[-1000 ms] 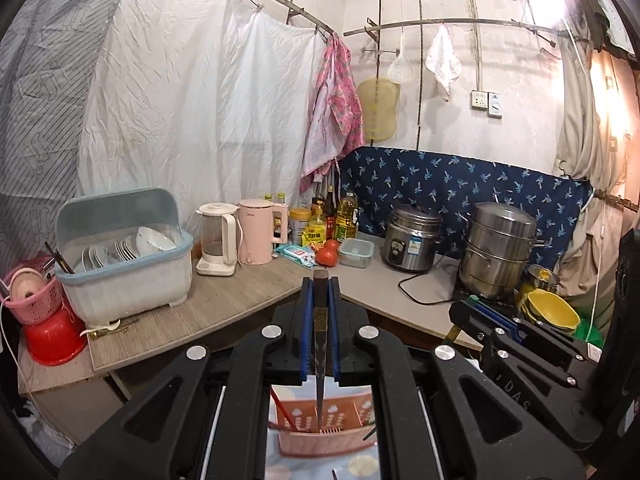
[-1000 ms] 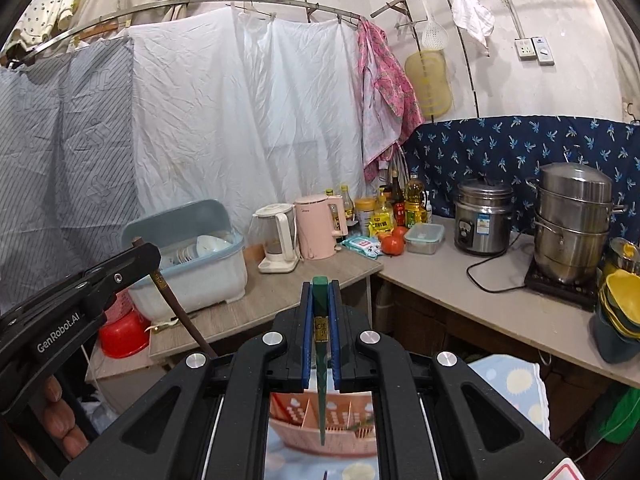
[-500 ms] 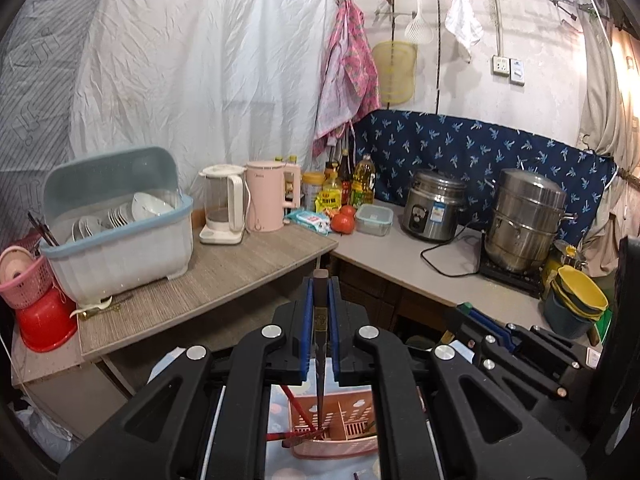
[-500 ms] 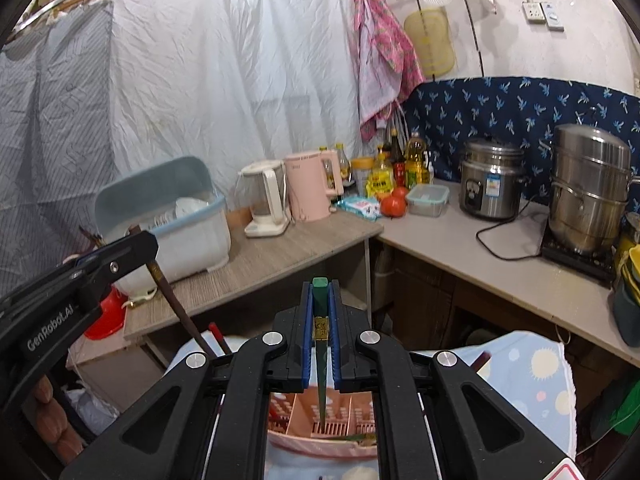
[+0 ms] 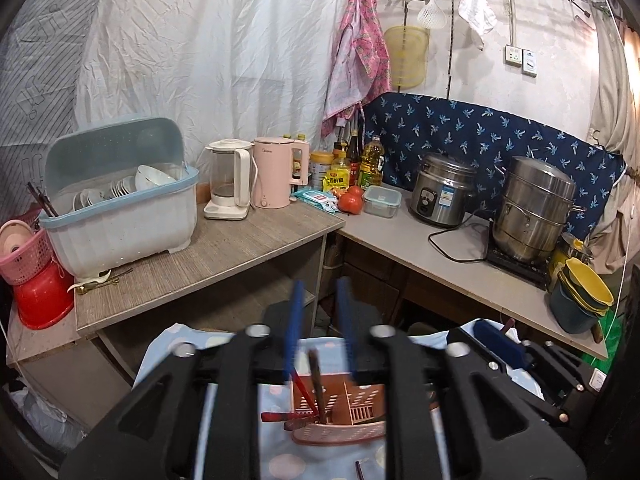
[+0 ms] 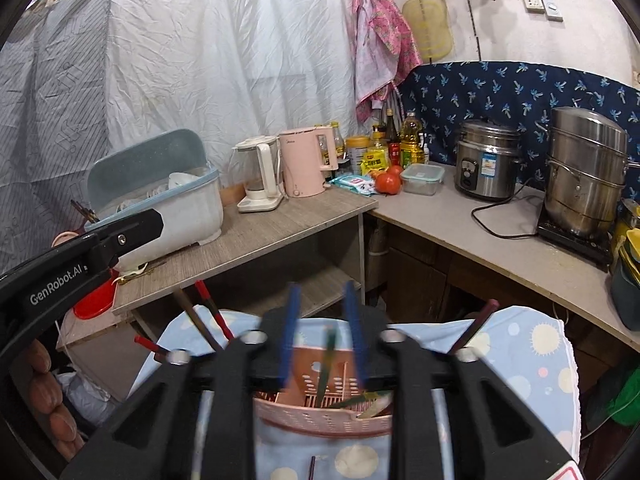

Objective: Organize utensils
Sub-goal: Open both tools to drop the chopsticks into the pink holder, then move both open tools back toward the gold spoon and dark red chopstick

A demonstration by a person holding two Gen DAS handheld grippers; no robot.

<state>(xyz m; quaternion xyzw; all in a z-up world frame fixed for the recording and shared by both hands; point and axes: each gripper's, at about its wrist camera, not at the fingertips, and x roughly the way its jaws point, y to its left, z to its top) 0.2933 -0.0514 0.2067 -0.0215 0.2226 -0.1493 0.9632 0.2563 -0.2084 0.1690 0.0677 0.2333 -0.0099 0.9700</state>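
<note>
A pink perforated utensil basket (image 5: 340,434) (image 6: 320,420) stands on the dotted blue cloth just below both grippers. My left gripper (image 5: 318,332) is open; a dark brown chopstick (image 5: 316,384) stands loose in the basket between its blue fingers, beside red chopsticks (image 5: 300,392). My right gripper (image 6: 322,332) is open; a green chopstick (image 6: 326,368) stands free in the basket below it. The left gripper's body (image 6: 72,268) shows at the left of the right wrist view. More chopsticks (image 6: 208,316) stick up left of the basket.
A small table with the blue cloth (image 6: 520,352) is in front. Behind it is a wooden counter (image 5: 208,256) with a dish rack (image 5: 120,200), kettles (image 5: 272,172), bottles, tomatoes, a rice cooker (image 5: 440,192) and a steel pot (image 5: 532,216). A loose chopstick (image 6: 311,467) lies on the cloth.
Both grippers have opened and let go of their chopsticks, which now stand in the basket. Both views have tilted down and closer to the basket.
</note>
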